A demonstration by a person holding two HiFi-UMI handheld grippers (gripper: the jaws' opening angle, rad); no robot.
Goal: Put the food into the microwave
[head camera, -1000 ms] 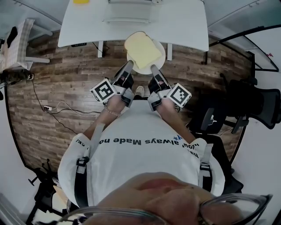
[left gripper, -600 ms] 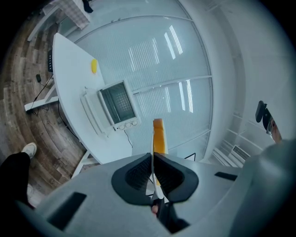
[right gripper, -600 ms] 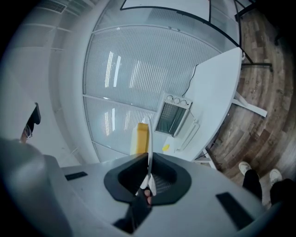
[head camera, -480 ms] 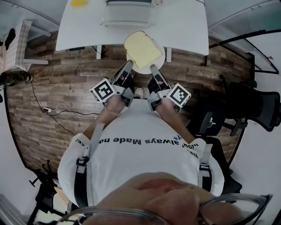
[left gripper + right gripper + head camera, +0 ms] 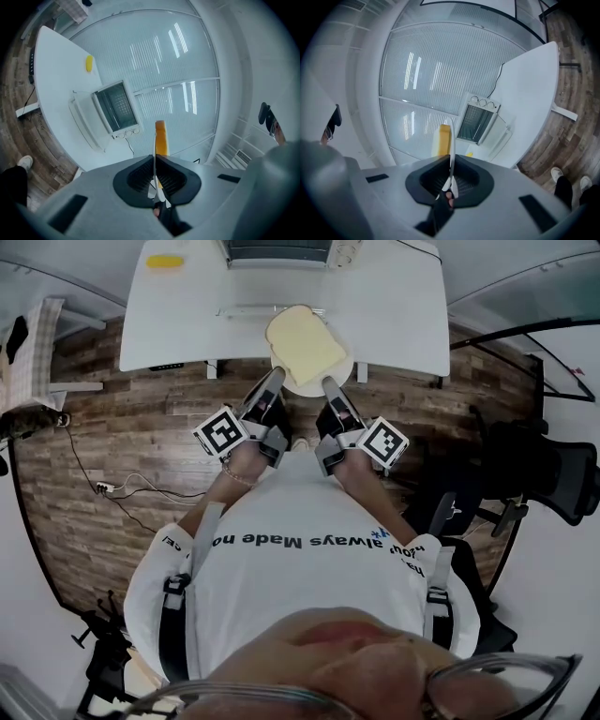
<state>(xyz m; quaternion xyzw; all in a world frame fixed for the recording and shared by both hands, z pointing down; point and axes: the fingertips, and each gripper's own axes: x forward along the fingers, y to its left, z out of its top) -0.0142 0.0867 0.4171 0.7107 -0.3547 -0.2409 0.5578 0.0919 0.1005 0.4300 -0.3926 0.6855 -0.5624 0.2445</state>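
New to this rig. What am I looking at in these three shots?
No robot here: a person holds a hand-held gripper in each hand. The head view looks down from a camera on their head. The other two views ride on the grippers and look along the jaws. The left gripper and right gripper each clamp the rim of a white plate carrying a slice of bread. Ahead, a white table holds a microwave, door apparently open, and a small yellow object.
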